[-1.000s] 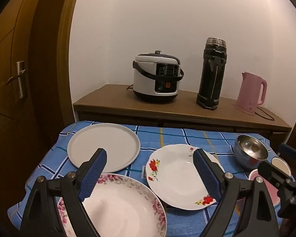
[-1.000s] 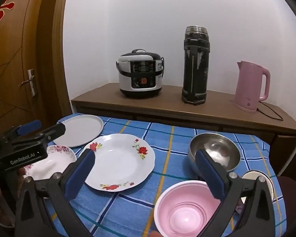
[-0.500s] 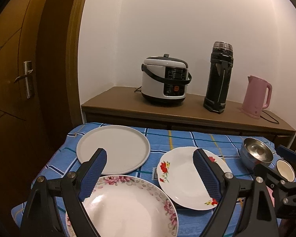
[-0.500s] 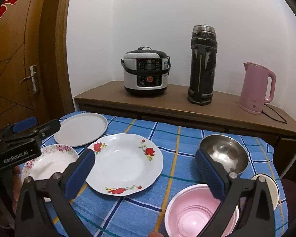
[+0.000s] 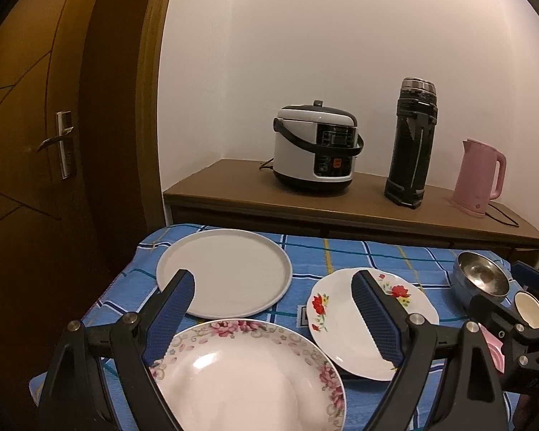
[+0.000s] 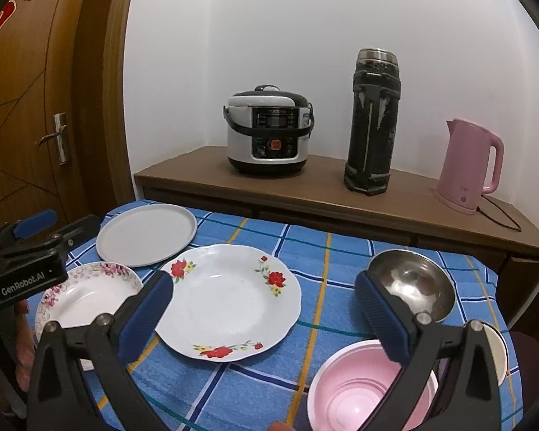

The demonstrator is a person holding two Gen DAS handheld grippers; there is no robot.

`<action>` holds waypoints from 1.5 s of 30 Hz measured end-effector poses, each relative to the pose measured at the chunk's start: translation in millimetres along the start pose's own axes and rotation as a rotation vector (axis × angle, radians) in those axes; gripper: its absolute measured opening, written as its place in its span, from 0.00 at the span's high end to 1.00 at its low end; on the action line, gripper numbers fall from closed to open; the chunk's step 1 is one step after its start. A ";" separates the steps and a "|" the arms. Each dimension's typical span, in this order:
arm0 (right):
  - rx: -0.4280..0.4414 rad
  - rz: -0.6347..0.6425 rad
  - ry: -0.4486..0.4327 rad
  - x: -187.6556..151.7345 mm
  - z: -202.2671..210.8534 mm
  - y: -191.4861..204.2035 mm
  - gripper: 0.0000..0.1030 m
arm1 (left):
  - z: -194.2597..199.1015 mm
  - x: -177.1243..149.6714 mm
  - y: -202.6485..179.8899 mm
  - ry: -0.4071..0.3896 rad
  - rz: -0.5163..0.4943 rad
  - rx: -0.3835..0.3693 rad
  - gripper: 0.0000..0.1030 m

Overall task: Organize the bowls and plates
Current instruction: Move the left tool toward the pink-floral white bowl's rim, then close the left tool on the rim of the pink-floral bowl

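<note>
blue checked tablecloth [image 6: 341, 262] fills lower frame | plain white round plate [image 5: 224, 273] centre-left | pink-flowered plate [image 5: 248, 373] bottom, under left gripper [image 5: 273, 318], spread | pink plastic bowl [image 6: 359, 391] lower right, under right gripper [image 6: 264, 314], spread

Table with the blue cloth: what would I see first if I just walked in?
Probably the white plate with red flowers, right in the middle of the blue checked cloth. Then the pink bowl at the near right, and the pink kettle on the wooden shelf behind.
</note>
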State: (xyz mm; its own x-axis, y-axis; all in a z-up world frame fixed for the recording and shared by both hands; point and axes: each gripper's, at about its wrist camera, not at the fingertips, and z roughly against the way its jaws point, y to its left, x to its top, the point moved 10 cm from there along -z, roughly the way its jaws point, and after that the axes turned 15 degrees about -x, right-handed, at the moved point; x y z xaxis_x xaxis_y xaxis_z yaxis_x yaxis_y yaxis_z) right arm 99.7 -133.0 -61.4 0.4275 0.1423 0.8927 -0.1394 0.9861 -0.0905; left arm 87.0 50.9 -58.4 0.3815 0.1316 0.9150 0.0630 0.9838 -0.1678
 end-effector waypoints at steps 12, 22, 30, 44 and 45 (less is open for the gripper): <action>0.032 0.028 0.009 -0.5 -5.4 16.7 0.05 | 3.6 -2.6 20.0 0.001 0.021 0.043 0.12; 0.055 0.048 0.015 -0.9 -8.0 29.9 0.10 | 6.7 -3.9 34.5 0.001 0.036 0.068 0.12; 0.087 0.062 0.029 -4.4 -9.6 42.2 0.18 | 10.0 -7.8 43.6 0.004 0.040 0.091 0.12; 0.254 0.124 0.122 -33.3 -10.7 91.3 0.46 | 26.2 -45.6 85.7 0.069 0.102 0.150 0.12; 0.266 0.133 0.131 -36.6 -10.4 96.1 0.47 | 27.3 -49.0 87.5 0.075 0.103 0.152 0.12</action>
State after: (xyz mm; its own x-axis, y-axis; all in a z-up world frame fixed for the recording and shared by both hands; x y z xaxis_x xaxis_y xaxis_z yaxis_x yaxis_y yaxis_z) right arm 79.9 -42.6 -107.4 0.4986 0.2950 0.8151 -0.4228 0.9036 -0.0684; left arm 48.6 133.8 -107.9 0.4470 0.2285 0.8649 -0.1178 0.9734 -0.1963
